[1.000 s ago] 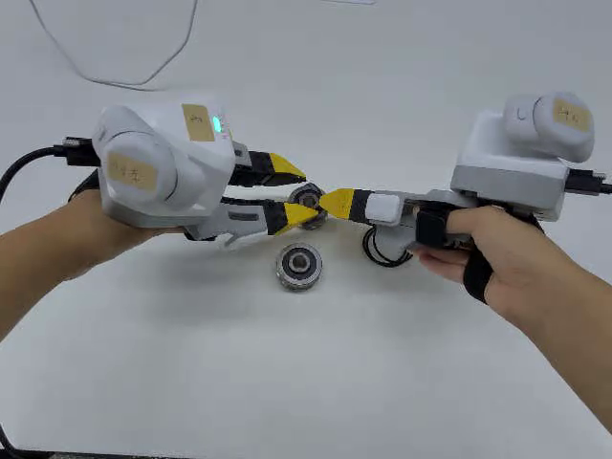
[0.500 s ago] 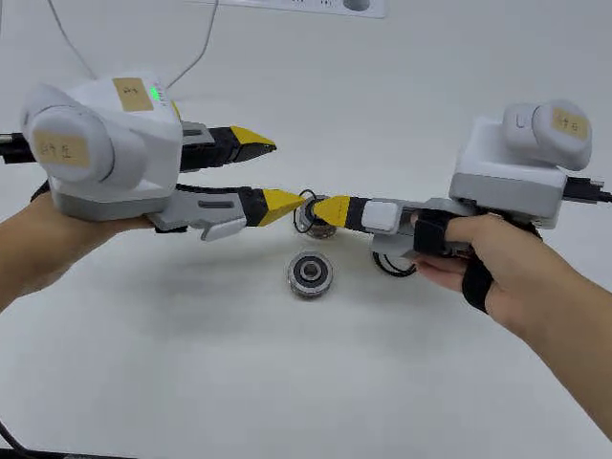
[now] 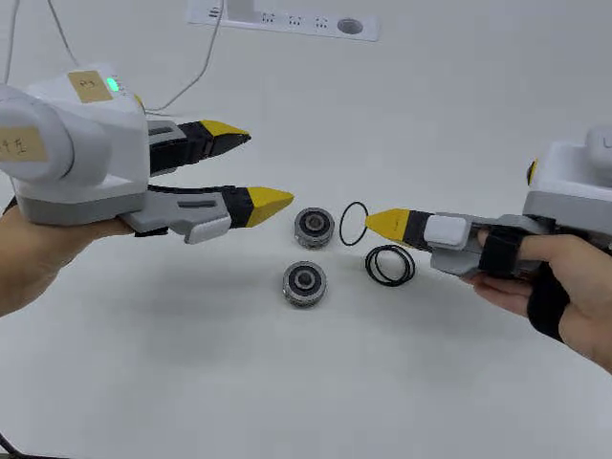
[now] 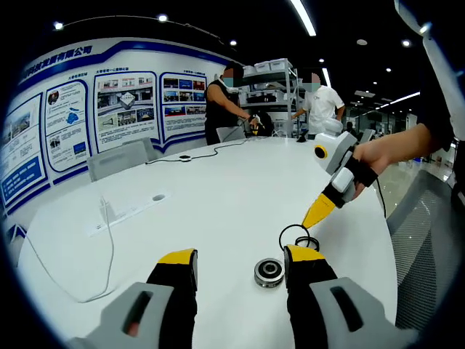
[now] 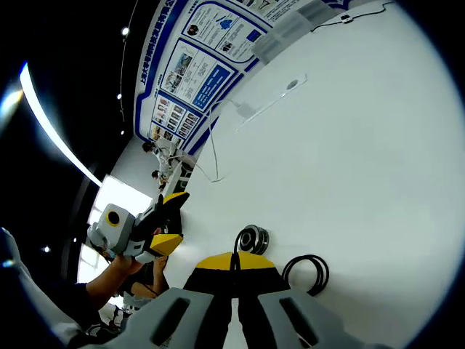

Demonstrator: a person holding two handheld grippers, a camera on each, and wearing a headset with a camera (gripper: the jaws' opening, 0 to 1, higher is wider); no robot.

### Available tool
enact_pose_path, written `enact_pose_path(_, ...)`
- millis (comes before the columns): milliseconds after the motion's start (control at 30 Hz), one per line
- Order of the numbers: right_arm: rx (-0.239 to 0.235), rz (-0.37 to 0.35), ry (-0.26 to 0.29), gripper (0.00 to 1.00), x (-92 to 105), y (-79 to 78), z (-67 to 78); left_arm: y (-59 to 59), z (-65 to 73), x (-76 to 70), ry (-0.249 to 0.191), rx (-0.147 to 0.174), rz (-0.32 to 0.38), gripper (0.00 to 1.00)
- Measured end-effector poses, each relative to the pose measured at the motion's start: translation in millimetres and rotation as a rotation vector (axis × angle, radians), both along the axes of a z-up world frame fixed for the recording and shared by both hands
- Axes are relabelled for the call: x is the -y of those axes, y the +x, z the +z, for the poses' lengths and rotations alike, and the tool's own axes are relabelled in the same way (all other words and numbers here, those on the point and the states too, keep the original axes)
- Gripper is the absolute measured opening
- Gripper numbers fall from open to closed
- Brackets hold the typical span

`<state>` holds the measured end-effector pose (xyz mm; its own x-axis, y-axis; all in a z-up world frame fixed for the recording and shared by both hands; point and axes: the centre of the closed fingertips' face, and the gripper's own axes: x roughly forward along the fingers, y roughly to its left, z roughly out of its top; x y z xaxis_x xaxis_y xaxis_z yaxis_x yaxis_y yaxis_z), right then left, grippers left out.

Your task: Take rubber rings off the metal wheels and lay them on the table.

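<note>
The right gripper has its jaws pinched together on a thin black rubber ring, held upright just at 3 o'clock of the farther metal wheel. The nearer wheel sits on the white desk at 6 o'clock of that one. Loose rings lie flat at its 4 o'clock. The left gripper, jaws spread wide and holding nothing, hovers at 10 o'clock.
</note>
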<state>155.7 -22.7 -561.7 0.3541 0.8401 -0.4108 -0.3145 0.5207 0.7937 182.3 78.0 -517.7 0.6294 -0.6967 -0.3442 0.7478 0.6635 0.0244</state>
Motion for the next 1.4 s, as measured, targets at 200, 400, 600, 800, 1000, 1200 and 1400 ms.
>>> enact_pose_path(200, -0.052, -0.042, -0.026, 0.02, 16.0, -12.2, -13.6, -2.5, 17.3, -8.3, -0.05, 0.014, 0.04, 0.58)
enact_pose_path(400, -0.086, -0.088, -0.055, 0.02, 29.5, -20.0, -25.9, -11.2, 21.3, -20.0, -0.068, 0.004, 0.066, 0.64)
enact_pose_path(600, -0.097, -0.134, -0.09, 0.02, 41.8, -16.1, -37.6, -21.3, 21.9, -24.5, -0.077, -0.007, 0.078, 0.66)
enact_pose_path(800, -0.074, -0.166, -0.146, 0.06, 52.8, -8.9, -44.5, -29.6, 23.5, -23.5, -0.085, -0.008, 0.078, 0.66)
enact_pose_path(1000, -0.003, -0.147, -0.234, 0.13, 59.0, -5.5, -45.4, -34.3, 19.3, -25.0, -0.085, -0.022, 0.084, 0.66)
enact_pose_path(1200, 0.196, -0.08, -0.269, 0.21, 53.8, -2.6, -28.6, -38.0, 16.6, -27.7, -0.093, -0.03, 0.098, 0.67)
enact_pose_path(1400, 0.452, 0.001, -0.328, 0.3, 44.6, -1.9, -0.9, -44.2, 15.8, -32.4, -0.102, -0.038, 0.119, 0.7)
